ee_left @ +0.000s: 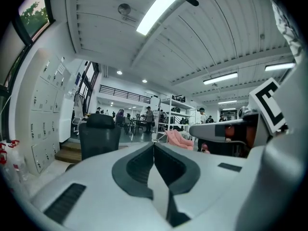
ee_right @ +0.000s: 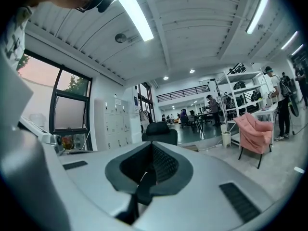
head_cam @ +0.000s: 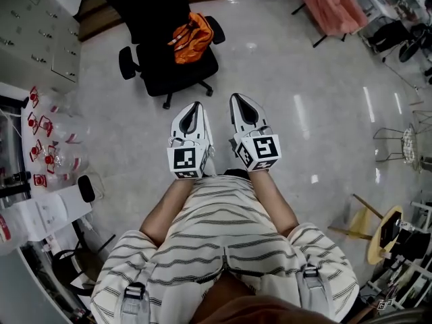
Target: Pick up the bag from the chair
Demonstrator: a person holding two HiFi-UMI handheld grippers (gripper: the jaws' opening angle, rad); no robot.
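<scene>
An orange bag point(head_cam: 190, 38) lies on the seat of a black office chair point(head_cam: 170, 61) across the floor, ahead of me in the head view. The chair's black backrest point(ee_left: 99, 137) shows in the left gripper view, and the same backrest point(ee_right: 159, 132) in the right gripper view; the bag is hidden in both. My left gripper point(head_cam: 196, 104) and right gripper point(head_cam: 236, 98) are held side by side close to my body, well short of the chair. Both have their jaws shut together with nothing between them.
White lockers point(head_cam: 37, 25) stand at the left. A table point(head_cam: 40, 211) with red-marked items sits at my left. A pink armchair point(head_cam: 333, 5) stands at the far right, and wire stools point(head_cam: 398, 140) and a yellow stool point(head_cam: 378, 231) at the right. People point(ee_left: 148, 119) stand far off.
</scene>
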